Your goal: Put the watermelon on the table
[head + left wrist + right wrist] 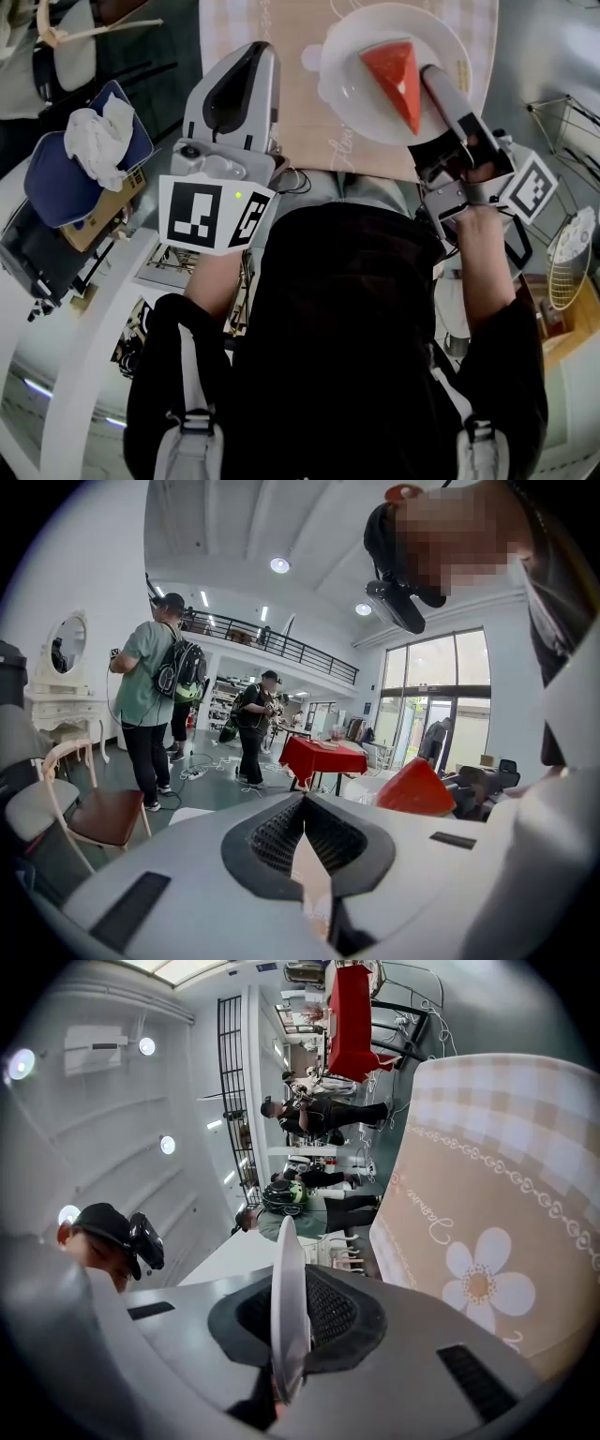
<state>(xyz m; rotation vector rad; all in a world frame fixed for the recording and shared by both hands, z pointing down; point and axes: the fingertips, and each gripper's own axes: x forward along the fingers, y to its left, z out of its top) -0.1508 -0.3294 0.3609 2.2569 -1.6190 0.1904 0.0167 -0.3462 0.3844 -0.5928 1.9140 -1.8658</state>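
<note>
A red watermelon wedge lies on a white plate over the beige flowered tablecloth. My right gripper is shut on the plate's right rim. In the right gripper view the plate stands edge-on between the pads of the right gripper, with the tablecloth beside it. My left gripper hovers to the left of the plate at the table's near edge. Its tips meet, with nothing held. The left gripper view shows the left gripper shut and the watermelon to its right.
A chair with a blue cushion and a white cloth stands at the left. Wire racks stand at the right. Across the room are standing people, a red-covered table and a chair.
</note>
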